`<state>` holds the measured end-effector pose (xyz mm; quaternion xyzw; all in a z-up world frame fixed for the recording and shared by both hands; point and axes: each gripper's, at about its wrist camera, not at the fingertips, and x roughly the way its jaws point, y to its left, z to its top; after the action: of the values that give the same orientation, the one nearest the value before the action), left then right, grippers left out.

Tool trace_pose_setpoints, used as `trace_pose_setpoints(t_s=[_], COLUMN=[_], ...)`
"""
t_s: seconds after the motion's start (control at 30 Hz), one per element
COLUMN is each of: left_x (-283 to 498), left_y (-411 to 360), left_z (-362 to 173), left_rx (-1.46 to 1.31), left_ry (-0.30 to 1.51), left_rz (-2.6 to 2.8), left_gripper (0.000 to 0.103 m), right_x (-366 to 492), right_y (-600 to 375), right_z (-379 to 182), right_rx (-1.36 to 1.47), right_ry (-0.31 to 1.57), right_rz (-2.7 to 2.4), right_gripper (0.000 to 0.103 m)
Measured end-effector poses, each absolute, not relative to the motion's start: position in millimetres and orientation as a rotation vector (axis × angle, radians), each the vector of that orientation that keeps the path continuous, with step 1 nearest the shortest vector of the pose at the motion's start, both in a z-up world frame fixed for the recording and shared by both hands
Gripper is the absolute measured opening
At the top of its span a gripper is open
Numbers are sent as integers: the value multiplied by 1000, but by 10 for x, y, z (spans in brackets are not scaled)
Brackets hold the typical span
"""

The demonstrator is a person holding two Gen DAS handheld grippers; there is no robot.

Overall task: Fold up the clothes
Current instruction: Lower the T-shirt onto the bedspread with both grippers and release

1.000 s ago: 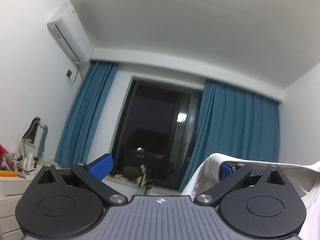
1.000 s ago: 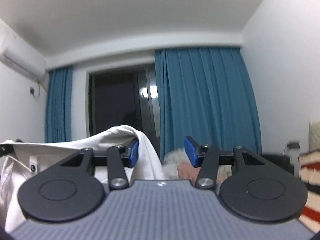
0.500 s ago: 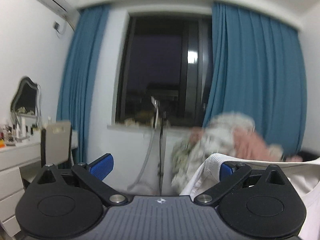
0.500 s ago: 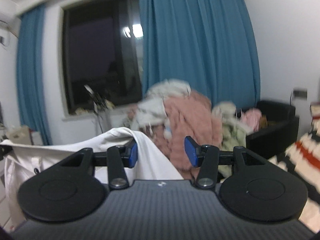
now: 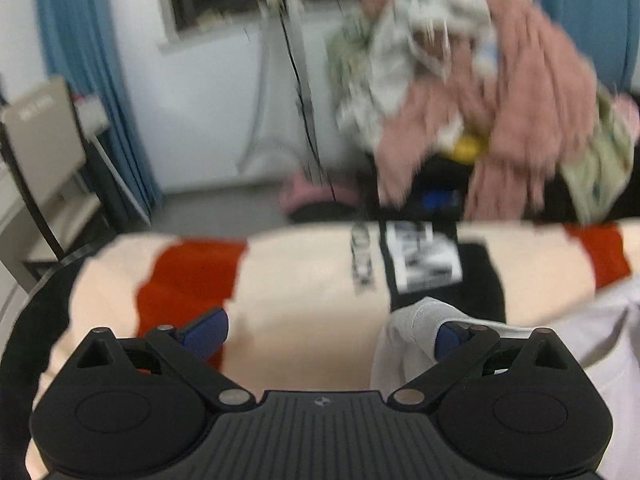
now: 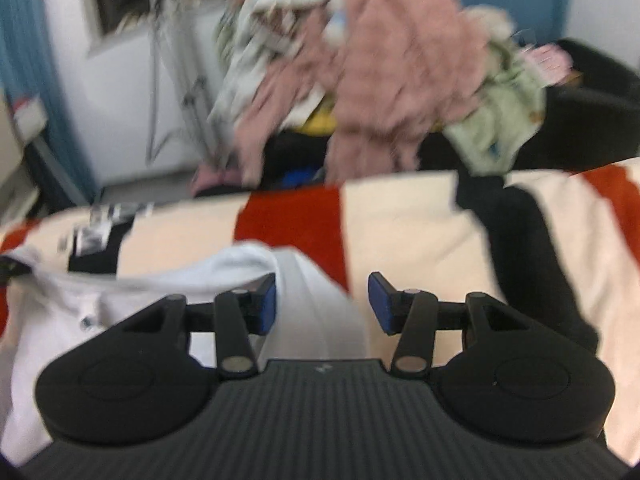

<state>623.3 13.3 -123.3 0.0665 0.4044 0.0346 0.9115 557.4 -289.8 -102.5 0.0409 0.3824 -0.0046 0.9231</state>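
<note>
While draped over striped blanket (image 5: 304, 292), soft white shirt (image 6: 304, 280) hooked on one pad each; left gripper (image 5: 324, 330), right gripper (image 6: 322, 300) spread wide.

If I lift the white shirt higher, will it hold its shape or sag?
Probably sag: the white shirt already drapes limply over one blue pad of the right gripper. It looks thin and light. With both grippers' jaws wide apart, it may slip off onto the striped blanket.

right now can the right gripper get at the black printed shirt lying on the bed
Probably not directly: the right gripper has the white shirt draped over one finger, and that cloth lies between it and the black printed shirt.
</note>
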Motion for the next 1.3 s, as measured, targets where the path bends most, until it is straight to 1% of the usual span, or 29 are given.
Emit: trace_pose_setpoints(t_s=[0.1, 0.17, 0.23, 0.33, 0.47, 0.6, 0.7, 0.73, 0.97, 1.13, 1.3], left_x=[6551, 6629, 6612, 6548, 6274, 5855, 5434, 5136, 3739, 2667, 1637], left_y=[146, 135, 152, 148, 174, 181, 178, 144, 125, 169, 268], left_z=[-1273, -1182, -1094, -946, -728, -508, -313, -135, 355, 533, 518], left_rx=[161, 163, 173, 190, 155, 139, 125, 124, 96, 71, 76], left_ry=[1009, 1097, 1077, 1014, 925, 855, 797, 780, 654, 573, 459], left_rz=[17, -33, -37, -27, -19, -6, 3, 6, 13, 21, 54], left_gripper=[102, 102, 102, 103, 103, 103, 103, 103, 103, 103, 103], right_x=[5734, 5767, 5756, 5699, 5472, 5050, 4663, 4500, 3176, 2158, 1268], right_y=[-2751, -2626, -2518, -2450, -2383, -2326, -2282, -2271, -2212, -2162, -2170], right_z=[-1020, -926, -826, -648, -390, -141, 53, 125, 483, 610, 558], right_rx=[12, -32, -49, 5, 37, 42, 51, 55, 110, 103, 123], right_ry=[882, 926, 929, 890, 830, 759, 702, 682, 557, 467, 389], right_rz=[96, 163, 191, 204, 193, 176, 165, 160, 129, 84, 41], right_gripper=[51, 50, 50, 50, 50, 50, 50, 50, 50, 50, 50])
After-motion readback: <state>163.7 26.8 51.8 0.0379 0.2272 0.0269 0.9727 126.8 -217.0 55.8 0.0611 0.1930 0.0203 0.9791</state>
